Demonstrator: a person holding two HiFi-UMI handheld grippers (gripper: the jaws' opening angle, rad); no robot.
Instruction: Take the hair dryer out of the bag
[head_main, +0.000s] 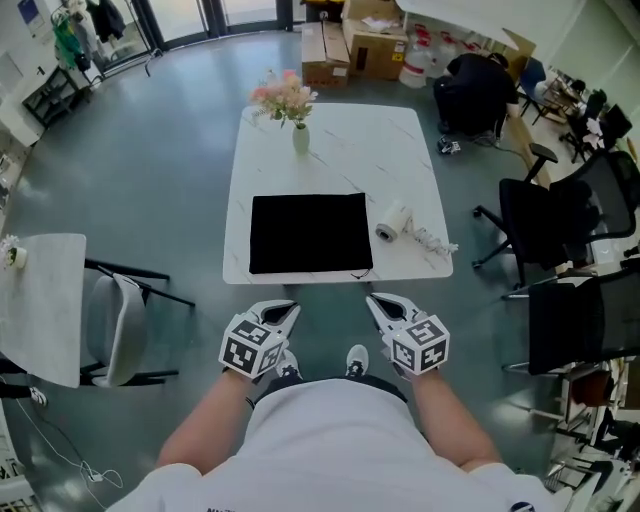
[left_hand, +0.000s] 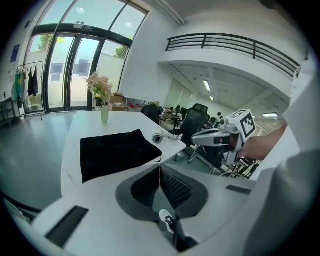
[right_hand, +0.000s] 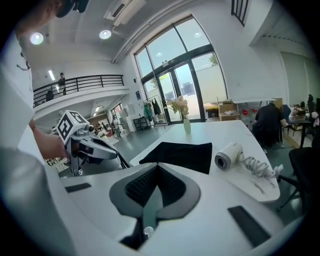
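White marble bench (head_main: 340, 160) holds the small white hair dryer (head_main: 393, 221) — out, just right of the flat black cloth bag (head_main: 310, 233). Left tongs (head_main: 288, 309) and right tongs (head_main: 374, 301) hover before the near edge — both pressed together, empty.

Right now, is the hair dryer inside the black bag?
No, the hair dryer lies bare on the table, just right of the flat black bag.

Bag (head_main: 310, 233): black cloth, matt, soft nap.
Table (head_main: 340, 150): white, smooth, faint grey veins, marble look.
Hair dryer (head_main: 392, 222): white plastic, slight sheen.
Vase (head_main: 301, 139): pale, smooth, glossy.
Left gripper (head_main: 290, 306), right gripper (head_main: 372, 298): white matt plastic; pads (left_hand: 175, 187) dark, ribbed.
Floor (head_main: 180, 150): grey, polished.
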